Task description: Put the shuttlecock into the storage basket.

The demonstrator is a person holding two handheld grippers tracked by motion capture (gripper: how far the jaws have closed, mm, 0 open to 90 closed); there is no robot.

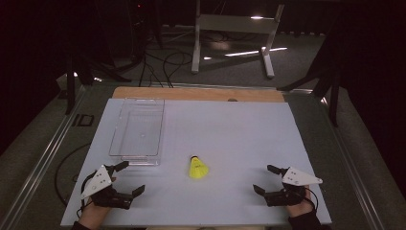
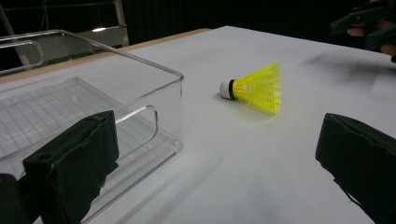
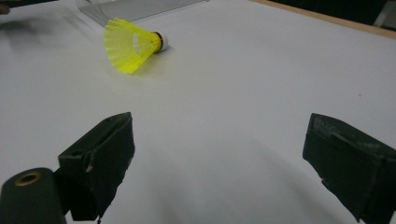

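A yellow shuttlecock [image 1: 197, 167] lies on its side on the white tabletop [image 1: 230, 129], its white cork toward the far edge. In the left gripper view the shuttlecock [image 2: 257, 87] rests just right of a clear plastic box [image 2: 70, 102]. The right gripper view has the shuttlecock [image 3: 130, 45] at upper left. My left gripper [image 1: 130, 177] stands open near the table's front left corner, nothing between its jaws. My right gripper [image 1: 266, 178] is open at the front right, also holding nothing. Both sit apart from the shuttlecock.
The clear plastic box [image 1: 138, 129] rests on the left half of the table with nothing in it. A wooden strip [image 1: 196, 93] borders the far edge. Beyond it, a white metal stand [image 1: 234, 36] and cables lie on the dark floor.
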